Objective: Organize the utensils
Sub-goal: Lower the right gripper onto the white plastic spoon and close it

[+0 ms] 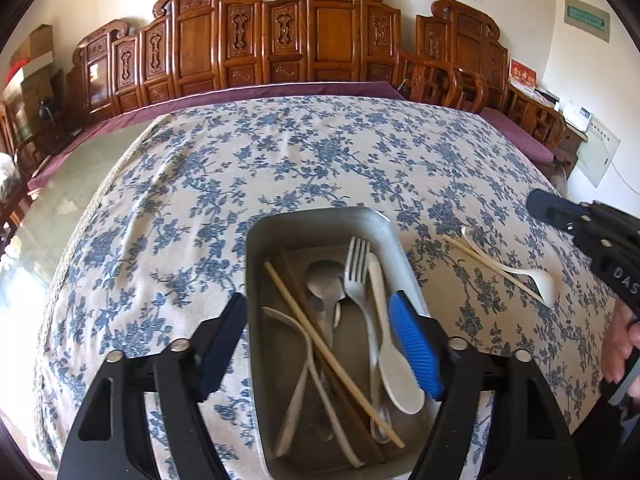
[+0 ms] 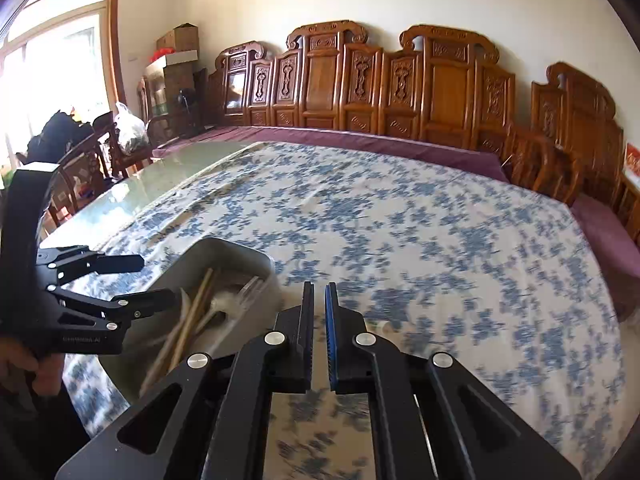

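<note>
Utensils mostly lay in the tray (image 1: 256, 248): two forks (image 1: 358, 276), a metal spoon (image 1: 326, 280), a white spoon (image 1: 394, 368), chopsticks (image 1: 332, 354). One white spoon (image 1: 538, 278) and a chopstick (image 1: 492, 266) remained on the cloth (image 1: 280, 160), right of the tray. Our left gripper (image 1: 324, 344) hung spread wide over the tray, holding nothing. Our right gripper (image 2: 319, 340), jaws nearly shut and empty, would, we judged, need to open and come down low along the chopstick.

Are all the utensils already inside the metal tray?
No: a white spoon and a chopstick lie on the tablecloth, to the right of the metal tray.
</note>
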The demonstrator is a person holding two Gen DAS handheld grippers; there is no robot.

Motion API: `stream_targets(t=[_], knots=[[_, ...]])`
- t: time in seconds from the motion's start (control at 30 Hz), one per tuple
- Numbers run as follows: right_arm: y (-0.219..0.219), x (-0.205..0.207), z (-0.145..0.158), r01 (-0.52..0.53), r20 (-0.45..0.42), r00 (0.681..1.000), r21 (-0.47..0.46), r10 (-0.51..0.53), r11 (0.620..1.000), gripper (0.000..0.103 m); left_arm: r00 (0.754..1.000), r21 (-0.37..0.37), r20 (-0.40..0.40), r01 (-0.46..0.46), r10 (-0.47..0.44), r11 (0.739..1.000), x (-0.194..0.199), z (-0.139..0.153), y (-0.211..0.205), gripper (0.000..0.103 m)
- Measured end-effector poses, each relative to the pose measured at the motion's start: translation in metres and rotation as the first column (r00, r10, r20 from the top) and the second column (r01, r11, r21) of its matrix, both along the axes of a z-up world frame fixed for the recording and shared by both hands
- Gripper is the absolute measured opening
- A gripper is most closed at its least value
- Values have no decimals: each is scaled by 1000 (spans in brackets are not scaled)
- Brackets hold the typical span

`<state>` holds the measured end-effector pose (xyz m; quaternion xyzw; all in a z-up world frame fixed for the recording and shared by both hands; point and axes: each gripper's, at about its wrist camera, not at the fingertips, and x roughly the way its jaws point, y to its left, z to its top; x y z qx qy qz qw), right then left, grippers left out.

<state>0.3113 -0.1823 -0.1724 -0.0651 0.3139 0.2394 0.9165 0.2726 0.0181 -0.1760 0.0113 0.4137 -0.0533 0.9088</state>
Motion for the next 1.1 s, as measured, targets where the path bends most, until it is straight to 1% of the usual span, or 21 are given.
stream_targets(t=[0.1,0.13,0.17,0.23,0.33,0.43,0.5,0.57,0.6,0.73,0.77,0.9,0.97,1.1], knots=[[-16,-8,3,6,18,1000,-34,-5,999,7,1000,1,3,13,-13,1000,-1,0,-8,78],[-23,-11,3,9,20,1000,-51,-8,999,10,1000,-1,5,18,-18,1000,-1,0,-11,78],[-28,-12,2,14,23,1000,-65,-13,998,16,1000,-5,6,25,-25,1000,-1,-1,-15,78],[-41,-14,-1,37,19,999,-92,-35,995,25,999,-5,4,35,-35,999,-1,0,-20,78],[-62,-9,-8,93,-12,995,-120,-95,988,26,998,-13,7,56,-56,998,-2,1,-31,78],[-75,-5,-14,121,-45,991,-130,-127,984,26,997,-25,14,72,-72,997,-4,3,-39,78],[-81,-3,-22,132,-72,987,-157,-145,979,27,996,-29,17,86,-85,996,-6,4,-46,78],[-85,-2,-34,139,-105,982,-178,-159,974,37,995,-34,17,100,-99,994,-8,3,-53,78],[-87,-2,-40,140,-122,979,-188,-165,972,39,994,-34,15,107,-106,994,-9,3,-56,78],[-85,-7,-59,134,-156,973,-201,-167,970,53,991,-28,11,133,-133,991,-12,0,-67,78],[-84,-8,-64,129,-165,973,-203,-164,971,54,990,-26,9,138,-138,990,-13,-1,-70,78],[-73,-11,-79,103,-192,970,-239,-151,965,54,989,-31,0,148,-148,989,-14,-4,-75,78],[-67,-12,-85,91,-186,972,-281,-147,955,54,988,-37,-6,152,-153,988,-15,-6,-78,78],[-64,-11,-93,88,-179,972,-330,-154,940,54,987,-34,-14,160,-160,987,-16,-9,-82,78]])
